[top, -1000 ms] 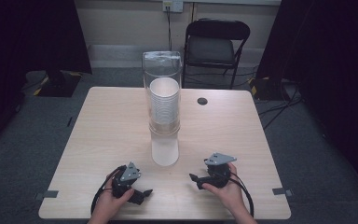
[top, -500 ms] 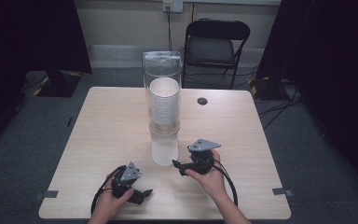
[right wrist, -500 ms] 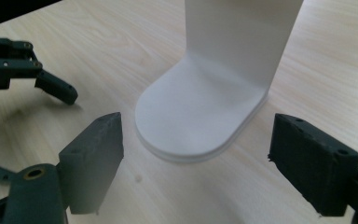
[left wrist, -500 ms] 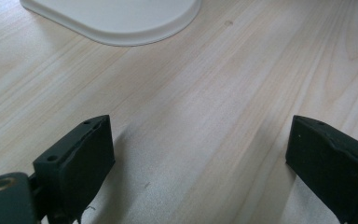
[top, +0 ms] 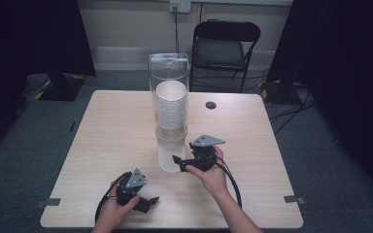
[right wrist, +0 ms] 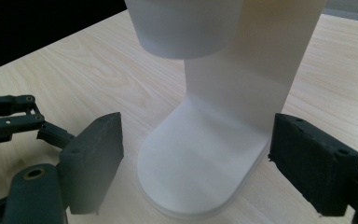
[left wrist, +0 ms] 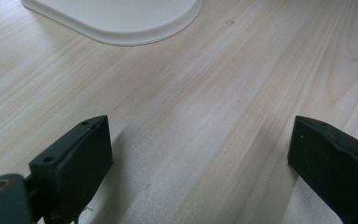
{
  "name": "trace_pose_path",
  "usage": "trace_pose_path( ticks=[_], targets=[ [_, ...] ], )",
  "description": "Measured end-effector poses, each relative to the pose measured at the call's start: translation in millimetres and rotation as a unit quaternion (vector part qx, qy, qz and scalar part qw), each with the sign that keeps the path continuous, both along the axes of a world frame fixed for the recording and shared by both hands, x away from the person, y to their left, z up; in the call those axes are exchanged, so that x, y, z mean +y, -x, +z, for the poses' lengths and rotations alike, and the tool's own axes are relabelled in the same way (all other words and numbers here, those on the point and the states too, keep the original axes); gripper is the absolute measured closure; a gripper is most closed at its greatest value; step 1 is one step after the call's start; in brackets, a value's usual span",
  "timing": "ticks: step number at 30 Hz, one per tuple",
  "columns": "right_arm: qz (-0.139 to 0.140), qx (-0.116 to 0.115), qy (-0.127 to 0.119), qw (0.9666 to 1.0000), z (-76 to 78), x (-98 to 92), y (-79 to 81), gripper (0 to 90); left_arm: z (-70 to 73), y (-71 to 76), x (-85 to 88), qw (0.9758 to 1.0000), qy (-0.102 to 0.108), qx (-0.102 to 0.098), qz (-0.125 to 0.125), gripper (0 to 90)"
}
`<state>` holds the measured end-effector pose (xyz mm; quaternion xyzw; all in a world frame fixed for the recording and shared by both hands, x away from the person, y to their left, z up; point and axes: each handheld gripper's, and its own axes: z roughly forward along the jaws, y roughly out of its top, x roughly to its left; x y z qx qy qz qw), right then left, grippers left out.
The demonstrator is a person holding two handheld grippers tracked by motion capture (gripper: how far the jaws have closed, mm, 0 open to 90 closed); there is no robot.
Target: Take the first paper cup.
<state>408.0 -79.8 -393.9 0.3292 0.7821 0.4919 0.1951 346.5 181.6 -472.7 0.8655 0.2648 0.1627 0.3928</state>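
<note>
A cup dispenser (top: 169, 87) stands mid-table: a clear tube with a stack of white cups (top: 171, 104) on a white stand (top: 167, 158). My right gripper (top: 178, 162) is open just right of the stand's foot, jaws pointing left at it. In the right gripper view, the right gripper (right wrist: 196, 140) has the white foot (right wrist: 200, 172) between its spread jaws and the lowest cup (right wrist: 186, 28) hangs above. My left gripper (top: 149, 203) rests open near the table's front edge. In the left gripper view, the left gripper (left wrist: 198, 135) has bare wood between its jaws, with the stand's foot (left wrist: 116, 18) ahead.
The light wooden table (top: 107, 136) has a small black disc (top: 211, 105) at its far right. A black folding chair (top: 226, 48) stands behind the table. Black curtains hang at both sides. The left gripper's linkage (right wrist: 9, 116) shows at the left of the right gripper view.
My right gripper has moved forward and left, from near the front right of the table up to the dispenser's foot. The left gripper has stayed put.
</note>
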Motion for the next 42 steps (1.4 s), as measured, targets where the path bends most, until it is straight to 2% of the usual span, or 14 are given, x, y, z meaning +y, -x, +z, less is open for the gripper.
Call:
trace_pose_path(
  ticks=[8, 22, 27, 33, 36, 42],
  targets=[
    [-0.003, -0.013, -0.017, 0.9998, 8.6, 8.5, -5.5, 17.4, -0.1, -1.2, -0.5, 1.0, -0.002, 0.002, 0.001, 4.0],
    [-0.01, -0.027, -0.043, 0.9987, 10.8, 17.2, -13.9, 17.4, -0.1, -1.8, -0.6, 1.0, -0.001, 0.003, -0.001, 3.3],
    [-0.008, -0.048, -0.053, 0.9974, 17.0, 25.5, -15.8, 17.4, -0.7, -2.6, -1.0, 1.0, 0.002, 0.002, -0.001, 2.7],
    [-0.014, -0.057, -0.067, 0.996, 17.0, 31.3, -19.1, 17.4, -0.6, -2.7, -0.9, 1.0, 0.001, 0.003, -0.002, 2.7],
    [-0.022, -0.064, -0.071, 0.9952, 15.2, 33.3, -20.1, 17.7, 0.6, -2.6, -0.5, 1.0, -0.007, 0.005, -0.002, 2.6],
    [-0.023, -0.076, -0.085, 0.9932, 15.4, 35.3, -21.5, 24.4, 0.6, -3.6, -0.6, 0.9999, -0.009, 0.006, -0.003, 1.7]
  ],
)
